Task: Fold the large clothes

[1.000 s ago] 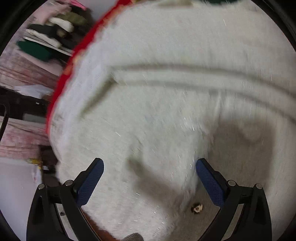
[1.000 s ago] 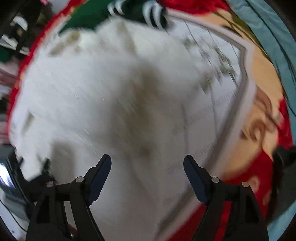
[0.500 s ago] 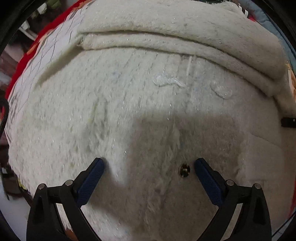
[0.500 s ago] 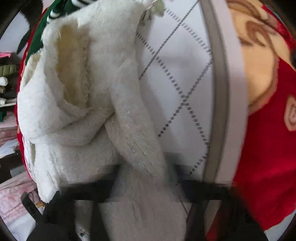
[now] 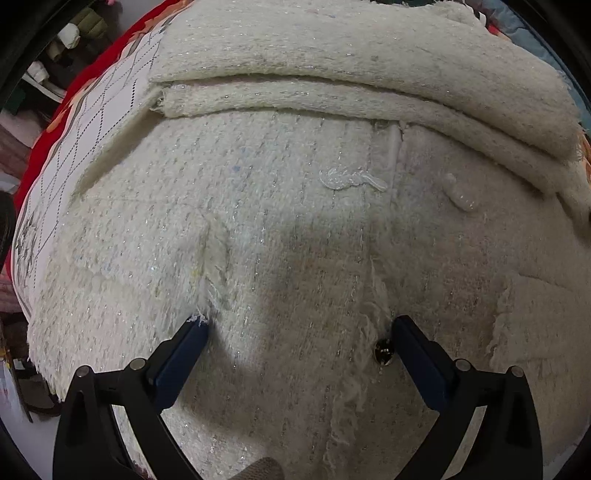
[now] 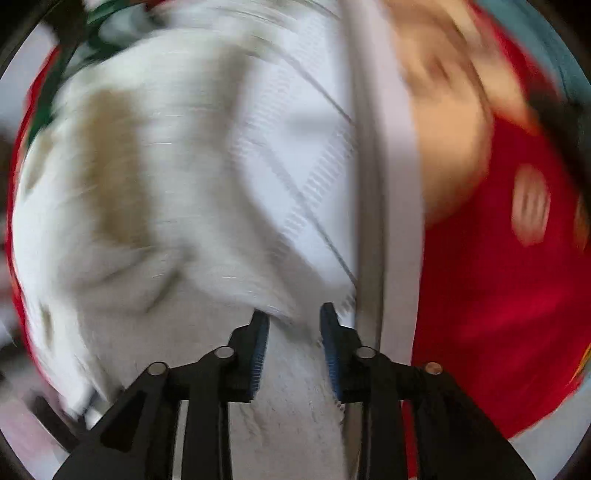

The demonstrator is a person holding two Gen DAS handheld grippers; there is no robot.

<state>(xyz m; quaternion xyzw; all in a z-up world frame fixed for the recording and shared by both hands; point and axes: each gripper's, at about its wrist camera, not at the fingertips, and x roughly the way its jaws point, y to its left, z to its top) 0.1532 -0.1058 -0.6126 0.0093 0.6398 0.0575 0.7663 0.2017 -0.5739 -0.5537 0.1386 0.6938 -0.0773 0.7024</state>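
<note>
A large cream fuzzy knit garment (image 5: 288, 206) lies spread on a patterned blanket, with a folded sleeve or edge (image 5: 351, 85) across its far side and a small metal snap (image 5: 382, 355) near the front. My left gripper (image 5: 297, 328) is open just above the garment, its pads resting near the fabric. In the blurred right wrist view, my right gripper (image 6: 293, 321) has its jaws narrowed around a fold of the same cream garment (image 6: 147, 206), which runs back between the fingers.
The blanket (image 6: 498, 295) is red with a white diamond-stitched panel (image 6: 314, 147) and a cartoon print. Shelves with rolled clothes (image 5: 62, 40) stand at the far left. A green striped cloth (image 6: 92, 33) lies beyond the garment.
My right gripper has closed in from wide open onto a fold of the cream garment and is moving fast. My left gripper has steadied low over the garment body, still open.
</note>
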